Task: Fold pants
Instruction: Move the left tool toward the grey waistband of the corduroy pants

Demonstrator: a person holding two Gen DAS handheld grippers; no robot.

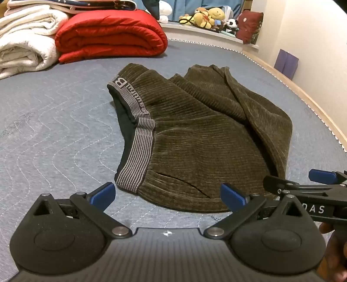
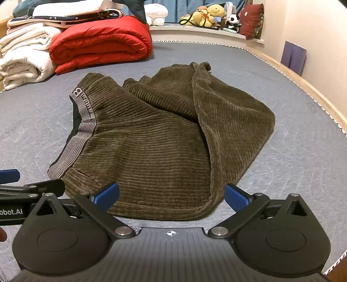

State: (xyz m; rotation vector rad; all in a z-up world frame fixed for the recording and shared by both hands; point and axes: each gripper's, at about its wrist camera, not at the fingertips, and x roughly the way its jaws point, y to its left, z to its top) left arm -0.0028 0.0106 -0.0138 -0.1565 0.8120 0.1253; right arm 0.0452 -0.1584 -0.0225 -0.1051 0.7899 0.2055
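Olive-brown corduroy pants (image 1: 206, 138) (image 2: 156, 147) lie folded over on the grey-blue quilted bed (image 1: 54, 130) (image 2: 303, 164), their striped grey waistband (image 1: 136, 138) (image 2: 80, 130) on the left. The legs are doubled back toward the waist with one flap draped over on the right. My left gripper (image 1: 168, 196) hovers open just before the near hem by the waistband corner, nothing between its blue pads. My right gripper (image 2: 171, 197) is open over the near hem, beside the draped flap's edge. Each gripper shows at the side of the other's view.
A rolled red quilt (image 1: 110, 36) (image 2: 99, 43) and stacked white blankets (image 1: 23, 43) (image 2: 23, 56) sit at the bed's far left. Plush toys (image 1: 208, 17) (image 2: 208, 15) line a ledge behind. The bed's wooden edge (image 1: 314, 102) and a wall run along the right.
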